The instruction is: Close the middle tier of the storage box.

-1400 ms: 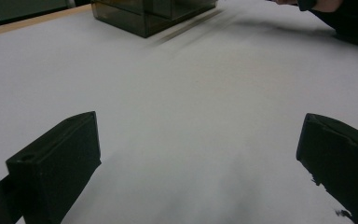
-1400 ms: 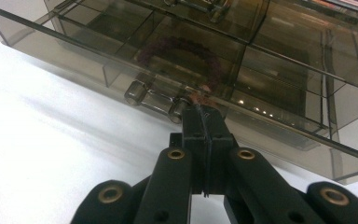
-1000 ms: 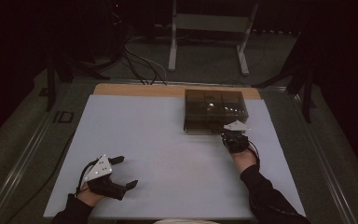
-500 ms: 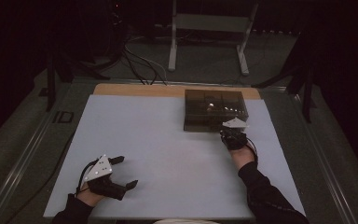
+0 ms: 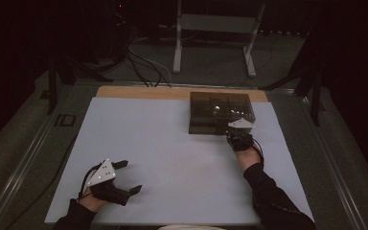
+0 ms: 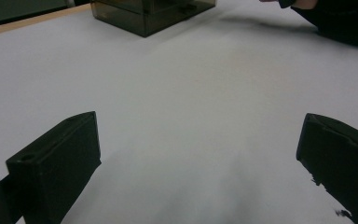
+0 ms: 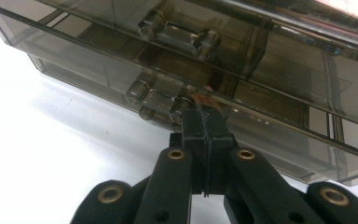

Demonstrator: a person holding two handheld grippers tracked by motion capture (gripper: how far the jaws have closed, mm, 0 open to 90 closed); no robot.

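Dark lab or recording studio setup. White sheet (image 5: 172,143) covers the bench (image 5: 172,92), loose cables (image 5: 141,64) run on the floor behind. Metal stand (image 5: 215,28) at the back, black surroundings.

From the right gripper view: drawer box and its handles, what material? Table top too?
Drawer box: looks like smoke-tinted clear plastic, glossy; inner dividers show through the walls. Handles: clear plastic bars, shiny highlights. Table cover: matte white sheet, no glare; paper or board, can't tell. Right gripper pads: matte black, probably plastic.
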